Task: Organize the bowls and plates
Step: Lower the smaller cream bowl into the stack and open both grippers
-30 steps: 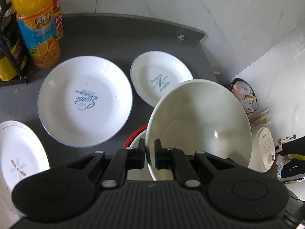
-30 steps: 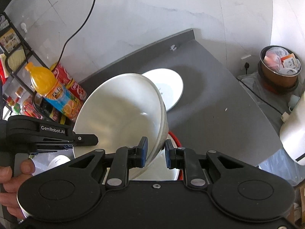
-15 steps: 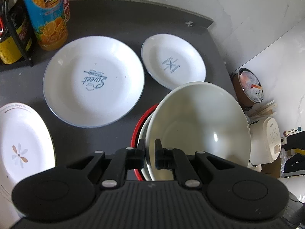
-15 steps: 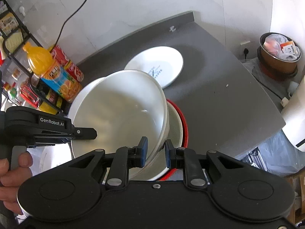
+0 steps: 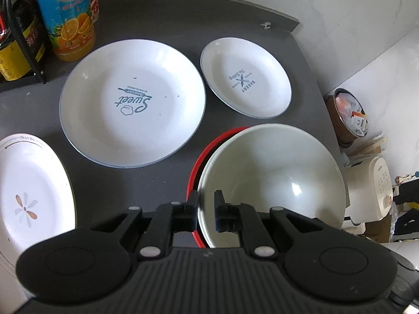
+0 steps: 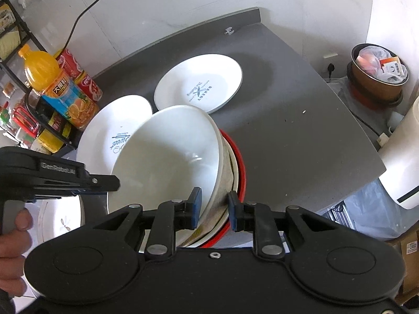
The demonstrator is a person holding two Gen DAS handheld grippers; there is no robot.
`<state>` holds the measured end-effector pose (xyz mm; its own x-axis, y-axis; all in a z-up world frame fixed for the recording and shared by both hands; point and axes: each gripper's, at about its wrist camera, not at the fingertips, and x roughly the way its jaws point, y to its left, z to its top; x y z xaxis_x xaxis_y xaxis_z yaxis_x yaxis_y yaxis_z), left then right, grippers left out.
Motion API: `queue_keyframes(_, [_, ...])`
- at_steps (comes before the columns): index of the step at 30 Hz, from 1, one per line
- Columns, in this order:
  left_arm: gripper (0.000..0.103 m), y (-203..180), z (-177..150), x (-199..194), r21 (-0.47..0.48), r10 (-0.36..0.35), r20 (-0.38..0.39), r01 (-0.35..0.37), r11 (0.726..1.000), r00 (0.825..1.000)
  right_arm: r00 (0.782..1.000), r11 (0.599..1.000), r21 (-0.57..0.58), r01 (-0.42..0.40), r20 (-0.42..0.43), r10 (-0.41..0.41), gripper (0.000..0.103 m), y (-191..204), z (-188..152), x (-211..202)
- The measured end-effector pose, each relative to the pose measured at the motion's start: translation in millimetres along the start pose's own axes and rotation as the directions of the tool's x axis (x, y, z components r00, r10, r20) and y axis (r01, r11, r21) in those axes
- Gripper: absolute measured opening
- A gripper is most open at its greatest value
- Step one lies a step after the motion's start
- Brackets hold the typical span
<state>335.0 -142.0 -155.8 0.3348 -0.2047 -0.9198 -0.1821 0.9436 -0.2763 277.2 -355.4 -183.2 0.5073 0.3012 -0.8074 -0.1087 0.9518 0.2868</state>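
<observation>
A white bowl (image 5: 272, 178) (image 6: 167, 157) sits slightly tilted in a stack of bowls whose bottom one is red-rimmed (image 5: 193, 172) (image 6: 242, 167). My left gripper (image 5: 205, 214) is shut on its near-left rim, and its tip shows in the right wrist view (image 6: 112, 183). On the opposite rim, my right gripper (image 6: 214, 206) is shut across the bowl's wall. Behind the stack lie a large "Sweet" plate (image 5: 131, 104) (image 6: 110, 130) and a smaller "Bakery" plate (image 5: 246, 83) (image 6: 199, 83). A flower-pattern plate (image 5: 28, 191) (image 6: 60, 219) lies at the near left.
An orange juice bottle (image 5: 68, 21), red cans (image 6: 83, 81) and a black wire rack (image 5: 21, 39) crowd the back left of the grey counter (image 6: 301, 130). Past its right edge stand a bin (image 6: 377, 76) and a white appliance (image 5: 371, 191). A hand (image 6: 15, 233) holds the left tool.
Both grippers have come down with the white bowl. It was held tilted above the counter and now rests in the stack on the red-rimmed bowl.
</observation>
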Motion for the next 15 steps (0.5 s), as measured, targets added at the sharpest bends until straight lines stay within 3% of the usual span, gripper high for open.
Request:
queue_keyframes(5, [0.013,7,2,-13,-0.015,-0.005,0.031,0.006,1.0,1.0,1.0,1.0,-0.008,-0.007,0.008,0.007,0.026,-2,3,-8])
queue_keyframes(8, [0.014,17,1,-22,-0.042,-0.01,0.053,0.012,0.999,0.999,0.998,1.0,-0.001,0.015,0.056,-0.015,0.026,-4,6,-19])
queue_keyframes(12, [0.014,29,-2,-32,-0.063,-0.01,0.08,0.015,0.998,0.997,0.996,1.0,0.01,0.019,0.082,-0.02,0.005,-7,9,-17])
queue_keyframes(15, [0.014,40,-6,-39,-0.086,-0.017,0.088,0.024,0.996,0.996,0.995,0.998,-0.026,0.058,0.085,-0.056,0.005,-2,6,-9])
